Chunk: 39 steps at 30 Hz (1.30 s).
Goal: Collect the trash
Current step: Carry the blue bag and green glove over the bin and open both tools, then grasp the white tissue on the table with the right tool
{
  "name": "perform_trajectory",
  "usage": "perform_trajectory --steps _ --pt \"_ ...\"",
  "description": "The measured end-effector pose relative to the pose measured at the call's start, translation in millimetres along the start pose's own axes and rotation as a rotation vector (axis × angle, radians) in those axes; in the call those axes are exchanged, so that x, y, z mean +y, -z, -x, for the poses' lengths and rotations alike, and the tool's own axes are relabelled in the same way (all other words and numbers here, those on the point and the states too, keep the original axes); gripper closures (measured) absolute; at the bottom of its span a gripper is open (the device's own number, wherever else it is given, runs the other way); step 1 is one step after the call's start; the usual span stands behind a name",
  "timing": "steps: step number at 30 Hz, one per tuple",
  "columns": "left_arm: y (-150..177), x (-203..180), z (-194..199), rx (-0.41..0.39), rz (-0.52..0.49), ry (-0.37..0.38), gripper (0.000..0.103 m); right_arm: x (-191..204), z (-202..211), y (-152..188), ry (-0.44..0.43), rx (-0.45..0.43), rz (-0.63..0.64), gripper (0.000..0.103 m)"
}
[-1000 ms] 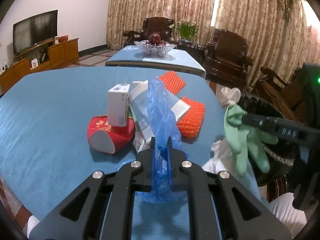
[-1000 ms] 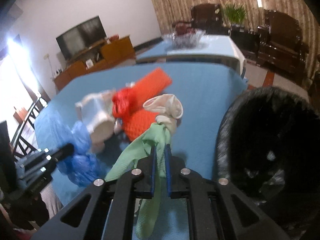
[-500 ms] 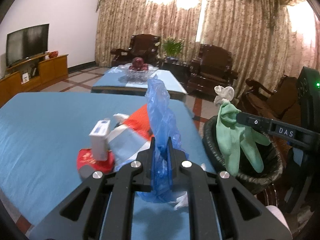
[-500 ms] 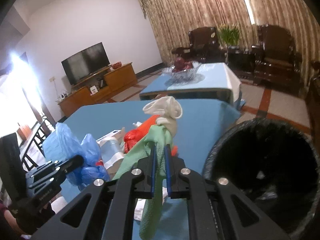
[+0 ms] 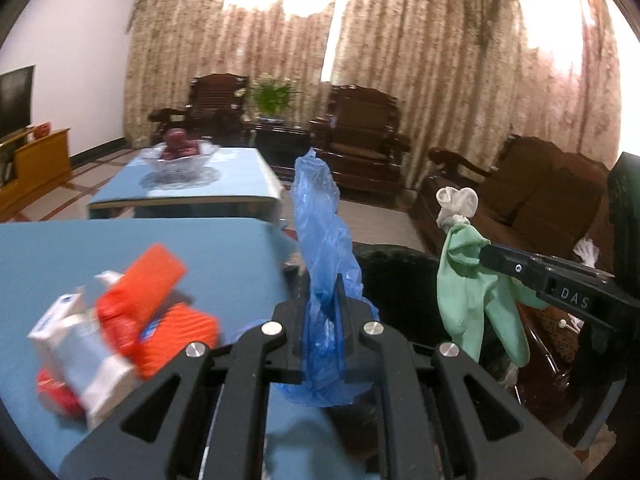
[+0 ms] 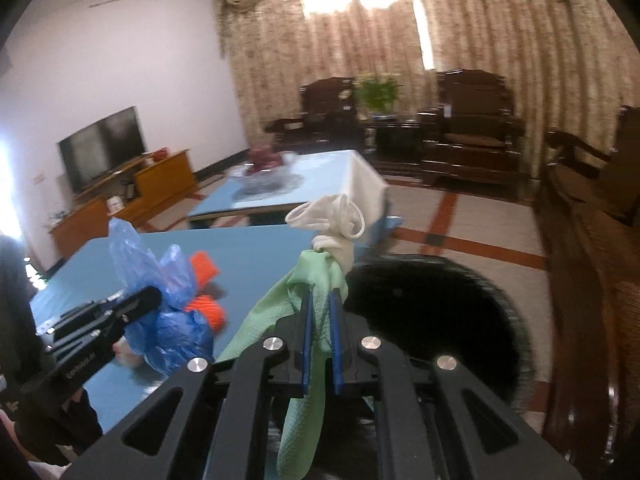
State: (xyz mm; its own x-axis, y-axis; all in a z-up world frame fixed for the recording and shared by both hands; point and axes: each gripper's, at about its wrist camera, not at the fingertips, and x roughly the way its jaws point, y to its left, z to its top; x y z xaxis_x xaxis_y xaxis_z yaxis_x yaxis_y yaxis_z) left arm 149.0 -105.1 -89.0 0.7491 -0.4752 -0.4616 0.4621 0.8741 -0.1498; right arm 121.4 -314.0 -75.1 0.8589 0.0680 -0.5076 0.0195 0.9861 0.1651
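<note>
My left gripper [image 5: 325, 280] is shut on a crumpled blue plastic bag [image 5: 325, 240], held up near the right edge of the blue table [image 5: 120, 240]. My right gripper [image 6: 320, 294] is shut on a green rubber glove [image 6: 298, 308] with a white glove [image 6: 332, 220] bunched at its top. Both hang over the black trash bin [image 6: 440, 320], which stands on the floor just past the table edge; the bin also shows in the left wrist view [image 5: 400, 264]. In the left wrist view the green glove [image 5: 472, 288] hangs from the right gripper [image 5: 486, 254].
More trash lies on the table: orange foam pieces [image 5: 160, 276], a red cup [image 5: 56, 388] and a white carton [image 5: 80, 344], blurred. A second blue table with a fruit bowl [image 5: 180, 156] stands beyond. Dark wooden chairs [image 6: 472, 144] and a sofa [image 5: 540, 200] ring the room.
Both grippers have risen and swung right, carrying the blue bag and the gloves from above the table pile to over the trash bin. Both stay shut.
</note>
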Motion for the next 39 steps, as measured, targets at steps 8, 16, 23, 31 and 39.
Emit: perform_trajectory --steps 8,16,23,31,39 --pt "-1 -45 -75 0.063 -0.024 0.06 0.094 -58 -32 5 0.103 0.037 -0.053 0.095" --pt "2 -48 -96 0.093 -0.036 0.072 0.06 -86 -46 17 0.177 0.052 -0.105 0.06" --pt "1 -9 -45 0.035 -0.011 -0.02 0.032 -50 -22 20 0.185 -0.024 -0.076 0.015" --pt "30 63 47 0.024 0.027 -0.199 0.023 47 -12 39 0.008 -0.034 -0.013 0.008" --pt "60 128 109 0.053 0.088 -0.368 0.023 134 -22 68 -0.124 -0.008 0.068 0.008"
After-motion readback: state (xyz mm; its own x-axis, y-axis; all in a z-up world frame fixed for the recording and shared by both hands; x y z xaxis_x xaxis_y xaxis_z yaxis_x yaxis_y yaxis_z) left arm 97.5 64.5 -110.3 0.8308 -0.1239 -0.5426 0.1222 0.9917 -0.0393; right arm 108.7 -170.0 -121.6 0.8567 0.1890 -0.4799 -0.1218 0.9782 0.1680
